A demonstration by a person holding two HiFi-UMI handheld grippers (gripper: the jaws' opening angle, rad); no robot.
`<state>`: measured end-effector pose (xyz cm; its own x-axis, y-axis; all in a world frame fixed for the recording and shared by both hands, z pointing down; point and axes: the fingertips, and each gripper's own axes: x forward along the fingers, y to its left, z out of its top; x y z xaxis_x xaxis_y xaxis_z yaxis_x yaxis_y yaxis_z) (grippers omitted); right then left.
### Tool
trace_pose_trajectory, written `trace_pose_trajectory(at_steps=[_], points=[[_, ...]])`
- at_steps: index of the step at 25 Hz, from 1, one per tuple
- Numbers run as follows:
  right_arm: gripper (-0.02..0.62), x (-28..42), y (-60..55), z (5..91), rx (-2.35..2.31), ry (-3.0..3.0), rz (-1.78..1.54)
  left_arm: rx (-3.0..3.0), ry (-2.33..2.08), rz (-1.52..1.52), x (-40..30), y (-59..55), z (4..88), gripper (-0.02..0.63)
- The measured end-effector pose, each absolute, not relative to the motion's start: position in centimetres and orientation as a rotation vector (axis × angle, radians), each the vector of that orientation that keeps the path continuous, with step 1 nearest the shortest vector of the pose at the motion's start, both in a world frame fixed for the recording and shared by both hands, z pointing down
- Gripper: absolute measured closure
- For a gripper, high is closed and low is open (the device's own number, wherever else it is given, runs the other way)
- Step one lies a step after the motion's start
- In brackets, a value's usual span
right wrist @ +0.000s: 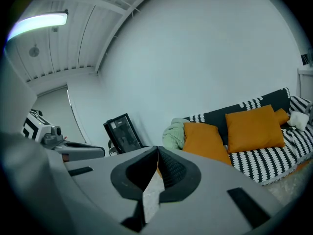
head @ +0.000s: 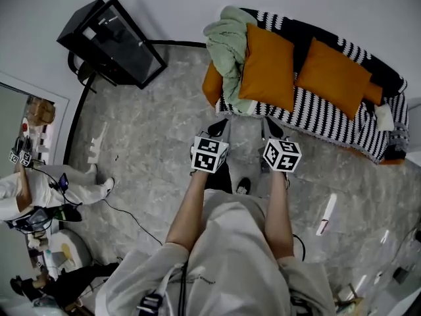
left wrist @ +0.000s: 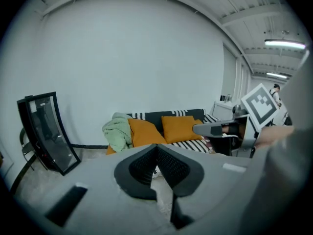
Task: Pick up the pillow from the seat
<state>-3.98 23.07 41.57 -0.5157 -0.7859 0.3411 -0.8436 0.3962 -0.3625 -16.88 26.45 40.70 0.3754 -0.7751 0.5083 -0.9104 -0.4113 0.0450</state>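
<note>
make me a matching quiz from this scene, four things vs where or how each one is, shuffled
1 green blanket
2 orange pillow beside the blanket
3 black case
4 left hand-held gripper

a on the floor by the wall
b shut, nothing between the jaws
c heaped in a pile
d propped up on the striped sofa

Pairs: 1-c, 2-d, 3-a, 4-b
</note>
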Motion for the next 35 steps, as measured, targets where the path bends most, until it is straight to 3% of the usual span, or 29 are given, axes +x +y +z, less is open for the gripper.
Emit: trace_pose_trajectory(at_steps=[11, 23, 35], points=[[0.589, -0.5, 13.0, 42.5, 1.674, -2.465, 0.742, 2.322, -1.4, 0.567, -16.5, 13.7, 41.6, 0.597], [0.588, -6.5, 0.5, 44.9, 1.63, -2.396, 0.788, 2.297, -1.178, 0.495, -18.9, 1.0, 43.7, 0.597], [0.588, -5.1, -12.8, 42.7, 1.898, -2.218, 0.687, 2.387, -0.77, 0.462, -15.9, -13.0, 44.6, 0.596]])
